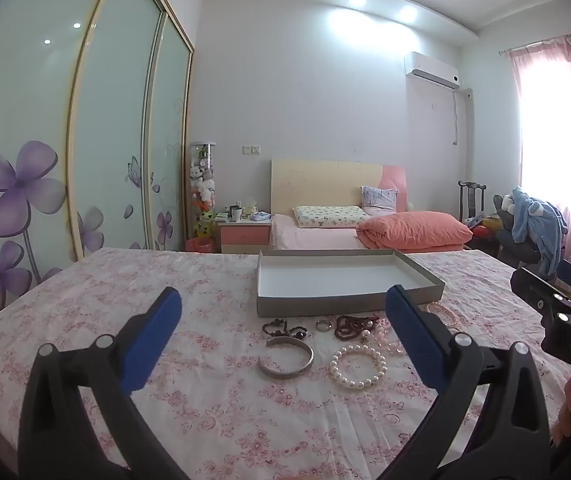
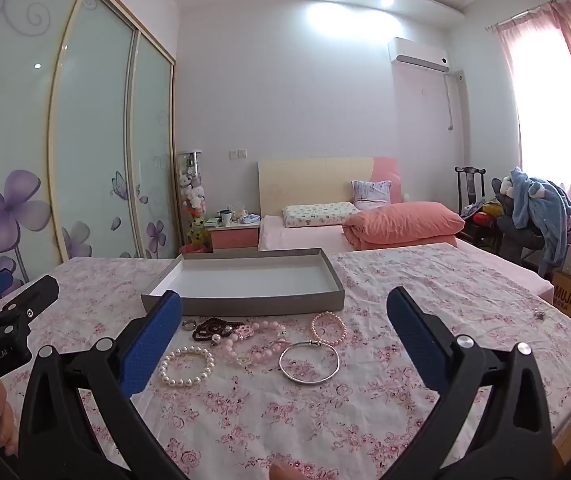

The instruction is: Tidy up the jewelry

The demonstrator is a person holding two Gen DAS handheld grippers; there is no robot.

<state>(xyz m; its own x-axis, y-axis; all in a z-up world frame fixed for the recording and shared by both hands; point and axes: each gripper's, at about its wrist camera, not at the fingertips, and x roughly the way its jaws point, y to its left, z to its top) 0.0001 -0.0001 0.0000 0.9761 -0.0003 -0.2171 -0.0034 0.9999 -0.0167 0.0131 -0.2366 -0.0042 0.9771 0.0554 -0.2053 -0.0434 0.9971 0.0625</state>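
Note:
Jewelry lies on a floral tablecloth in front of a shallow grey tray (image 1: 349, 304) (image 2: 245, 306) with a white, empty inside. In the left wrist view I see a silver cuff bangle (image 1: 285, 358), a white pearl bracelet (image 1: 358, 367), a dark bead string (image 1: 283, 329), a small ring (image 1: 324, 325) and dark red beads (image 1: 351, 326). In the right wrist view there are also a thin silver bangle (image 2: 309, 361), a pink pearl bracelet (image 2: 328, 328) and pink beads (image 2: 253, 346). My left gripper (image 1: 281, 320) and right gripper (image 2: 285, 320) are both open, empty, hovering short of the jewelry.
The table's right edge (image 2: 565, 432) drops off near a cardboard box (image 2: 569, 298). A small metal piece (image 2: 540, 314) lies alone at far right. Behind the table are a bed (image 2: 365, 224), a nightstand (image 2: 233, 236), a wardrobe (image 2: 85, 140) and a chair with clothes (image 2: 537, 216).

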